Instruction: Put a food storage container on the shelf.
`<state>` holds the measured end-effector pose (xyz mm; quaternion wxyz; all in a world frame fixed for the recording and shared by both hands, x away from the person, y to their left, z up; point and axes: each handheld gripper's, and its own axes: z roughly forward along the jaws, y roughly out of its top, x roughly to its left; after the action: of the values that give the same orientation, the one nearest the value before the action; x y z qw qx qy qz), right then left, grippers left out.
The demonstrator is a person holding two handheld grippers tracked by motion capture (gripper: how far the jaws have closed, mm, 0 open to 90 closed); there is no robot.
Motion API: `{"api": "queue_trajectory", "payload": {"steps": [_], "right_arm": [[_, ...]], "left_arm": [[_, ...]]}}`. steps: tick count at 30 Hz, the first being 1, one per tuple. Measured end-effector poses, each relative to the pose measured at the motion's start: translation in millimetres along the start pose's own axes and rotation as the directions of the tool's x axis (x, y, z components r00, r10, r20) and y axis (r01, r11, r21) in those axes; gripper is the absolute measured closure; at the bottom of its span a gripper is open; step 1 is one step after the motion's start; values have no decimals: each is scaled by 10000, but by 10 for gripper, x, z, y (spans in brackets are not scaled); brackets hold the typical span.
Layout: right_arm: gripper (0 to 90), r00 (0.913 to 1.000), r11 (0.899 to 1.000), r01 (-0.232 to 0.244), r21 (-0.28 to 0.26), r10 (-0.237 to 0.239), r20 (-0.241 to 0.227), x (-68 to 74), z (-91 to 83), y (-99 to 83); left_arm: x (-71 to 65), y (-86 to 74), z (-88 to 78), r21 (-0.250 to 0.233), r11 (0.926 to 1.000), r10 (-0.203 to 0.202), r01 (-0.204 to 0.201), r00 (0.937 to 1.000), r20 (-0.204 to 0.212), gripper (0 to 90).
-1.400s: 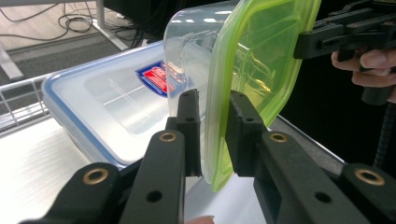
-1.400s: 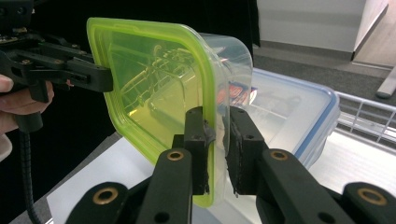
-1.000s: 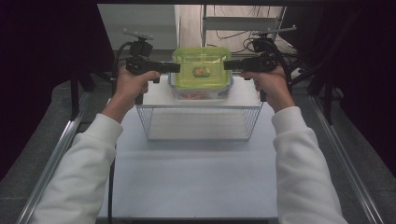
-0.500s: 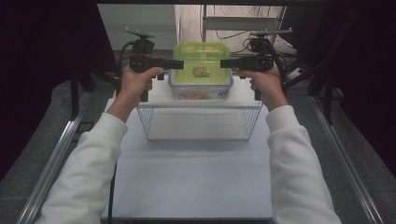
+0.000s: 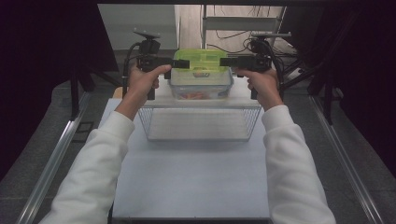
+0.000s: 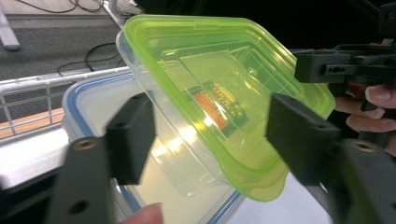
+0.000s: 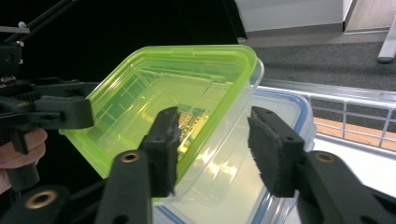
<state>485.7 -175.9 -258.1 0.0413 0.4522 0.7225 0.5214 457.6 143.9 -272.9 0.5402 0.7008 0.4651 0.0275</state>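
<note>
High view: my left gripper (image 5: 183, 64) and right gripper (image 5: 226, 61) meet green-lidded container (image 5: 201, 63) from either side, holding it up beyond wire basket (image 5: 201, 122) on white table (image 5: 191, 172). Blue-rimmed container (image 5: 201, 88) sits just under it. Left gripper view: lid (image 6: 219, 88) tilted, container between my jaws, jaws spread wide; contact unclear. Right gripper view: jaws apart astride container's edge; cannot tell whether they grip.

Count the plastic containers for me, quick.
2: the green-lidded container held up between both grippers, and the blue-rimmed container just beneath it. More may be hidden underneath.
</note>
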Motion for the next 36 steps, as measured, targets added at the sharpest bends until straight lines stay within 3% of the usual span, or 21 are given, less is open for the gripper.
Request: {"api": "queue_trajectory", "payload": {"steps": [3,7,10,14,17,22,25,31,36], "right_arm": [[453,10000,9988,-18,-490,21,67,10,-63,3],[480,10000,9977,59,-681,-61,-16,26,-179,-24],[593,10000,9958,23,-919,-25,-16,21,-301,-100],[818,9993,9964,370,-760,-362,116,19,-418,-255],[890,9988,9979,484,-437,-480,113,44,-448,-378],[892,9959,9963,840,179,-833,-347,113,-341,-506],[892,9919,9936,1106,209,-1091,-646,185,-238,-514],[892,9912,9927,1199,112,-1191,-586,236,-75,-502],[892,9918,9933,1151,63,-1146,-558,228,-46,-499]], "left_arm": [[-5,5,-63,-243,9997,19,-17,10000,82,210],[-22,-14,-199,-405,9989,229,-223,9997,132,196],[-49,-68,-298,-417,9987,294,-286,9994,190,198],[-83,-157,-412,-258,9985,490,-482,9984,297,224],[-107,-223,-467,-265,9981,559,-548,9976,408,226],[-111,-297,-506,-272,9978,616,-604,9970,459,227],[-107,-326,-503,-173,9979,634,-627,9971,419,225],[-74,-343,-516,-176,9985,520,-513,9975,474,224],[-65,-345,-528,-186,9983,554,-546,9973,479,225]]}}
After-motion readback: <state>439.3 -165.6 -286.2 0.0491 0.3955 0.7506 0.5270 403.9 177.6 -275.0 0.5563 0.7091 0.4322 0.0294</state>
